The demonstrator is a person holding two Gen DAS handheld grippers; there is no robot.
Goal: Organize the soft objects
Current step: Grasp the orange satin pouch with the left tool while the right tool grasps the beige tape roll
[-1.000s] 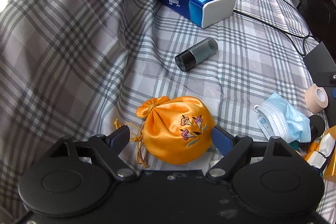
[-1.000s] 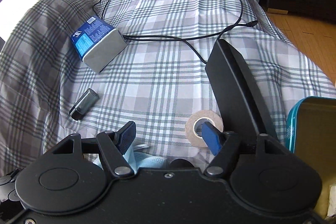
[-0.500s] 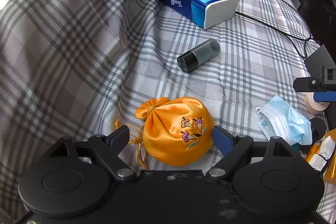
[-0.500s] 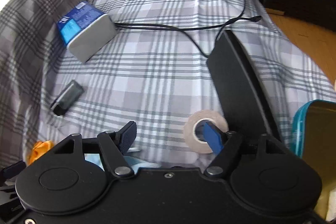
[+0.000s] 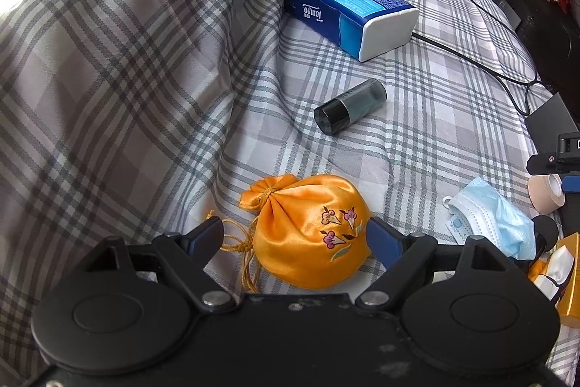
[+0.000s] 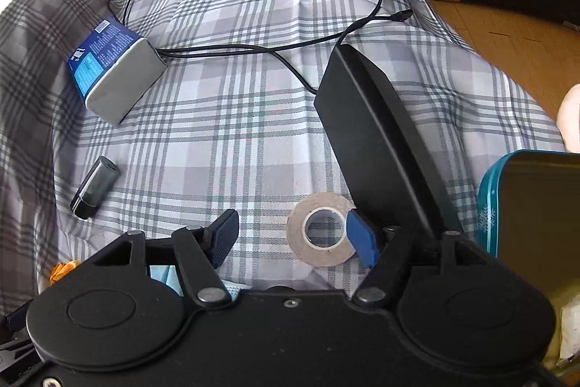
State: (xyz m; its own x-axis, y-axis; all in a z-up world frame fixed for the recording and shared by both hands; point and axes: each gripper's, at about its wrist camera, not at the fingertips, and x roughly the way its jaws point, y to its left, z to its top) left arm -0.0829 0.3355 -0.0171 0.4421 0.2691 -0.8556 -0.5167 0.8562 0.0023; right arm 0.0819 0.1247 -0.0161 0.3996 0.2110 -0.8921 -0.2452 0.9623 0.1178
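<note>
Plaid bedcover (image 5: 417,140) under everything, then the black flat case (image 6: 373,140) and teal tin (image 6: 487,205) on my right, the blue tissue pack (image 5: 348,11), the dark bottle (image 5: 349,106), and the small stuff. Orange satin pouch (image 5: 311,234) sits between my left gripper (image 5: 295,234) fingers, close to the camera; the right pad looks just at the fabric, the left pad stands off by the cord, so jaws are apart, nothing clamped. I read this as the pre-grasp on the pouch. To do it well I'd centre so both pads meet the fat middle, keep the tassel cord out of the pinch, and close gently since satin slips and the filling squashes. Right gripper (image 6: 293,240) hangs over the tape roll (image 6: 320,229), 1 blue fingertip at the roll's edge, jaws opening, holding nothing. Blue face mask (image 5: 496,223) lies crumpled near the tape, likely the next soft item.
</note>
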